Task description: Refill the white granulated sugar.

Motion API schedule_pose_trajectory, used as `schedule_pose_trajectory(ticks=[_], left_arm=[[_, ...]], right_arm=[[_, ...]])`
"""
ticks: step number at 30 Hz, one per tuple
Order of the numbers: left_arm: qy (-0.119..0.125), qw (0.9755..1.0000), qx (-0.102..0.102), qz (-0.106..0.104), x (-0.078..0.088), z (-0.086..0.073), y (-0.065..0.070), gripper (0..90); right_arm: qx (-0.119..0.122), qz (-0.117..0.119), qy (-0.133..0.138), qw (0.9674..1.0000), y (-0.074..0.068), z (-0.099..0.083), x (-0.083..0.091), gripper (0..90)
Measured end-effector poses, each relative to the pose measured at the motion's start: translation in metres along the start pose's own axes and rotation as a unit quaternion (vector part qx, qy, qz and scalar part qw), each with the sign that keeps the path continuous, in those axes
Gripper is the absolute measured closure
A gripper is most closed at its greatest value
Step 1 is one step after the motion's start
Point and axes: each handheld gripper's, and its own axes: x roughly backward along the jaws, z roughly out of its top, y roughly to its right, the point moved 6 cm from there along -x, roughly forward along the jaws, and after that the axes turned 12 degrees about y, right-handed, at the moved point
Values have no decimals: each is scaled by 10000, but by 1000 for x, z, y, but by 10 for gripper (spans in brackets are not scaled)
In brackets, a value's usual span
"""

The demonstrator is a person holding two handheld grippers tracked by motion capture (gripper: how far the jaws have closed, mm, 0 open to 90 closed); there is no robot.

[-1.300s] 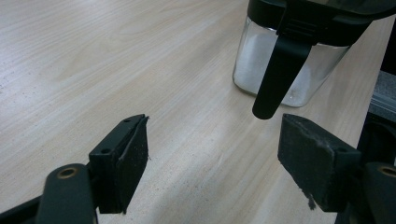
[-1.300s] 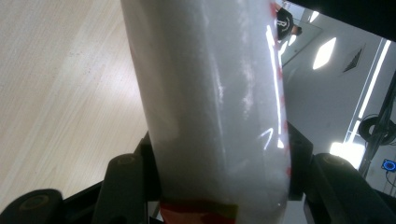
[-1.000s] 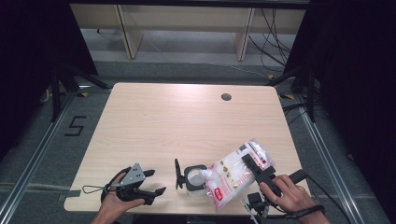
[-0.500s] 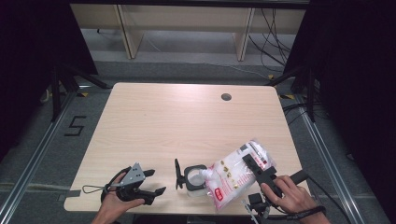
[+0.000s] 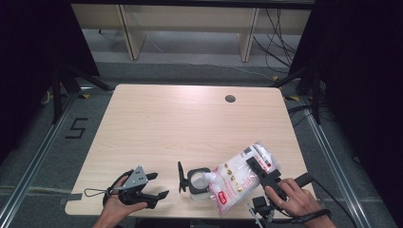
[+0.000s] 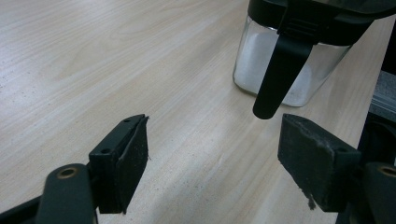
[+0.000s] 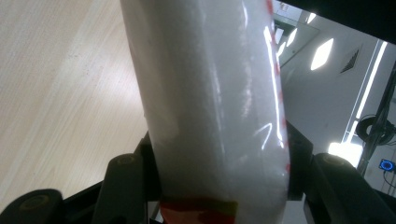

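Note:
A clear bag of white grains with red print (image 5: 240,176) is tilted down to the left, its lower end at the mouth of a small glass jar (image 5: 198,184). The jar's black lid (image 5: 180,176) is flipped open to the left. My right gripper (image 5: 259,167) is shut on the bag's upper part; in the right gripper view the bag (image 7: 215,102) is squeezed between both jaws. My left gripper (image 5: 158,187) rests open near the table's front edge, left of the jar. In the left gripper view the jar (image 6: 299,70), partly filled with white, stands just beyond its open pads (image 6: 130,161).
The wooden table (image 5: 190,123) has a round cable hole (image 5: 230,99) at the back right. Jar, bag and both hands sit close to the front edge (image 5: 190,214). Black stands and cables flank the table on the floor.

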Motion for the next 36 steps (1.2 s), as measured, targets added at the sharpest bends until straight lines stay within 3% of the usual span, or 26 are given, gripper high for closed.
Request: schedule_pose_trajectory(ticks=[10, 11, 12, 15, 19, 20, 22, 25, 26, 27, 28, 36], left_arm=[[32, 10000, 4, -21, 0, 0, 0, 239], [30, 10000, 5, -27, 0, 0, 0, 239], [23, 10000, -2, -30, 0, 0, 0, 239], [27, 10000, -3, -25, 0, 0, 0, 239], [22, 10000, -5, -21, 0, 0, 0, 239], [32, 10000, 8, -18, 0, 0, 0, 239], [30, 10000, -65, -58, 0, 1, -1, 239], [32, 10000, 6, -21, 0, 0, 0, 239], [34, 10000, -49, -51, 0, 1, -1, 239], [29, 10000, -72, -59, 0, 1, -1, 239], [23, 10000, -13, -30, 0, 0, 0, 239], [32, 10000, -48, -50, 0, 1, -1, 239]], right_arm=[[2, -2, 3, 10000, 0, 0, 0, 504], [27, -5, 19, 10000, 1, 0, 0, 504], [198, 10, 76, 9998, 3, -1, -1, 504], [202, 12, 72, 9998, 3, 0, -1, 504], [140, 59, 62, 9999, 0, 0, -1, 504], [-29, -48, 48, 10000, -2, 1, -1, 503], [103, 43, 45, 9999, -1, 0, -1, 504], [198, 20, 64, 9998, 1, 0, -1, 504], [199, 34, 55, 9998, 1, -1, -1, 504], [47, 22, 15, 10000, 0, 0, -1, 504], [9, 36, 6, 10000, -1, 0, 0, 504], [8, 28, 12, 10000, -1, 1, 0, 504]])
